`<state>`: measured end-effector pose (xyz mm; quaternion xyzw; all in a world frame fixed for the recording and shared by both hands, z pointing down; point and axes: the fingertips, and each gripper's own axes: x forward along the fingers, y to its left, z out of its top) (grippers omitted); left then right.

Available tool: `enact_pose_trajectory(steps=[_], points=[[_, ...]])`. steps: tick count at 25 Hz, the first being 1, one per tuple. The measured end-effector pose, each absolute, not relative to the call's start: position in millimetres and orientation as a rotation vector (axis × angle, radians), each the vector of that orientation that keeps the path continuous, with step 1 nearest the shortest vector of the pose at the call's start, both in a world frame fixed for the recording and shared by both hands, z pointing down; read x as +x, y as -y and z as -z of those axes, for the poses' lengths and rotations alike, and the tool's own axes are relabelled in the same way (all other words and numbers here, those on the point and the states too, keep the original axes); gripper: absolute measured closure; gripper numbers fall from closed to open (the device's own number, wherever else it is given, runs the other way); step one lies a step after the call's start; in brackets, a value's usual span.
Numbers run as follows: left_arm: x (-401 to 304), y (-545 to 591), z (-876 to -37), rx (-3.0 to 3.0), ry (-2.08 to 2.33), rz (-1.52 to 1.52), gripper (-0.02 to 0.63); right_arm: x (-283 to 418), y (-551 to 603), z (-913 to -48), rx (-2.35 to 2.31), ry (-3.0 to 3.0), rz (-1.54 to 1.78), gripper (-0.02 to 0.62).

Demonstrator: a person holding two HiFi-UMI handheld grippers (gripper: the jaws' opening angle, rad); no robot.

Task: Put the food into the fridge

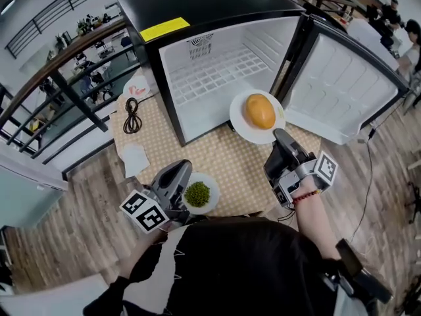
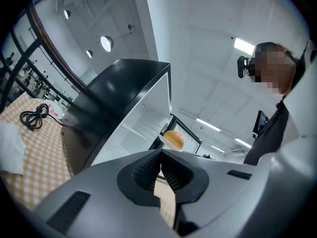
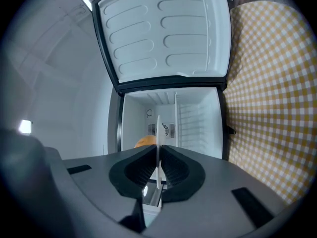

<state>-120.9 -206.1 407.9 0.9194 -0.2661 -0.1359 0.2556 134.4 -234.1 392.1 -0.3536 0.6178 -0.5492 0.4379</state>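
A black mini fridge [image 1: 197, 18] stands open on the checked cloth, its white door [image 1: 335, 91] swung out to the right. My right gripper [image 1: 279, 135] is shut on the rim of a white plate [image 1: 240, 120] carrying a round orange food [image 1: 260, 110], held just in front of the fridge opening. The right gripper view shows the plate [image 3: 158, 133] edge-on between the pads, with the orange food [image 3: 145, 142] behind it. Near the front edge sits a small dish of green food [image 1: 197, 194]. My left gripper [image 1: 181, 168] is beside it, shut with nothing between its jaws [image 2: 161, 157].
A coiled black cable [image 1: 132, 116] and a white napkin [image 1: 135, 158] lie on the cloth left of the fridge. The checked cloth [image 1: 230, 157] covers a small table above wooden floor. The fridge's wire shelf [image 1: 217, 71] is bare. A railing runs along the left.
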Motion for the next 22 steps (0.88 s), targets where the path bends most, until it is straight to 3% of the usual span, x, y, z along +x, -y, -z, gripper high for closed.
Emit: enact_pose_trajectory(steps=[22], points=[[-164, 190, -399, 2.370, 1.138, 0.423, 0.592, 145, 325, -386, -0.871, -1.582, 1.454, 0.558]])
